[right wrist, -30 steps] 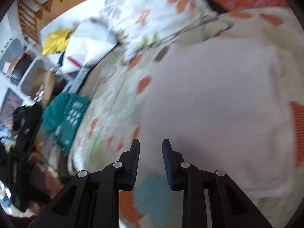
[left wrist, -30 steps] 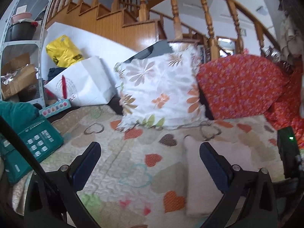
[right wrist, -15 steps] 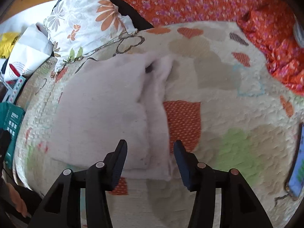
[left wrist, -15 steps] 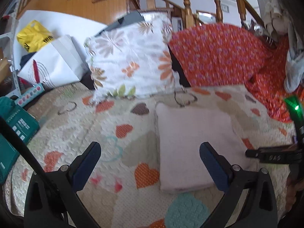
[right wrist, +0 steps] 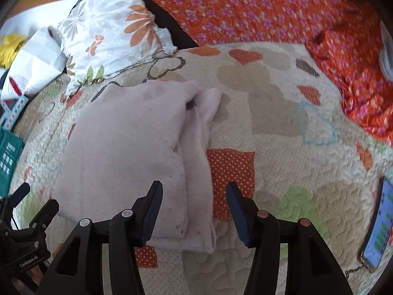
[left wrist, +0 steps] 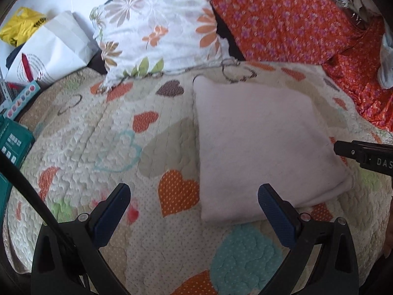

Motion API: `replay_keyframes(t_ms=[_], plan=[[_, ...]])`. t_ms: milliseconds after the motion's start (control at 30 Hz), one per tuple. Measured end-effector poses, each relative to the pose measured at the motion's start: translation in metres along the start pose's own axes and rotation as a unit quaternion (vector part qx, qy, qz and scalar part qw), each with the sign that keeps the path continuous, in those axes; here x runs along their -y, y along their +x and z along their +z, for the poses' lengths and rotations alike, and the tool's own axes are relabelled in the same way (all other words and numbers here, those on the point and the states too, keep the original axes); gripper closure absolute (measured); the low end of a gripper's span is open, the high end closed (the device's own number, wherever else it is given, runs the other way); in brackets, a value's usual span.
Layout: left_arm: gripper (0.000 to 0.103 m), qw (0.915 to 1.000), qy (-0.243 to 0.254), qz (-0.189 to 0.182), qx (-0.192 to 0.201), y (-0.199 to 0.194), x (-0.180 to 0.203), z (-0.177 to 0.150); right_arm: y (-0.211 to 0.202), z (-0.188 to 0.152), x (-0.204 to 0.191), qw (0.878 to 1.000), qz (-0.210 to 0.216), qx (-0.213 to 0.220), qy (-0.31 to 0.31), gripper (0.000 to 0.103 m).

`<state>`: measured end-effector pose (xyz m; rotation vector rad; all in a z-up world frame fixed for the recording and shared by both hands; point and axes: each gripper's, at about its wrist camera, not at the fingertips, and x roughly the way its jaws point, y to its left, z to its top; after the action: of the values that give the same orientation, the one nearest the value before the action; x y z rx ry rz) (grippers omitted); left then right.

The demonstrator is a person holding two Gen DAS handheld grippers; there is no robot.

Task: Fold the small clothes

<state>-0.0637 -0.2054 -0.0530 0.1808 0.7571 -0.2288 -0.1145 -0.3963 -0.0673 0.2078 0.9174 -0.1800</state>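
One pale pink fleece garment [right wrist: 122, 157] lying folded into a neat rectangle on the heart-patterned quilted bed cover [left wrist: 98, 147], seemingly finished bar tidying, left gripper [left wrist: 194, 211] fingers wide apart and empty, right gripper [right wrist: 194, 211] fingers opening, gripping nothing.

The garment [right wrist: 122, 157] is soft, matt, fleecy pale-pink cloth. The quilt [left wrist: 103, 147] under it is stitched, puckered cotton with dotted patches. The pillow [left wrist: 157, 27] is thin printed cloth. The bag [left wrist: 54, 49] is creased white paper. The right gripper [right wrist: 194, 209], opening, is matt black plastic with 2 ribbed blue pads [right wrist: 235, 206]. The phone [right wrist: 379, 226] is glossy.
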Motion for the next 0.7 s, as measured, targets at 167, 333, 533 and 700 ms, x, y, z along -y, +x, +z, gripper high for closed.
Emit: replay_keyframes(t_ms=[167,333,533,700], plan=[[0.000,0.9991,-0.026,-0.012,-0.030,0.007,-0.012,-0.001,0.003,0.000,-0.009,1.000,-0.009,0.004,-0.017,0.041],[0.000,0.9982,-0.039,-0.014,-0.043,0.010,-0.018,-0.003,0.004,-0.002,-0.007,1.000,-0.011,0.002,-0.013,0.040],[0.000,0.9981,-0.037,-0.013,-0.047,0.012,-0.019,-0.004,-0.001,0.000,-0.003,1.000,-0.011,0.011,-0.006,0.039],[0.000,0.9981,-0.037,-0.014,-0.048,0.013,-0.020,-0.004,-0.009,0.001,-0.006,0.999,-0.023,0.029,-0.017,0.035]])
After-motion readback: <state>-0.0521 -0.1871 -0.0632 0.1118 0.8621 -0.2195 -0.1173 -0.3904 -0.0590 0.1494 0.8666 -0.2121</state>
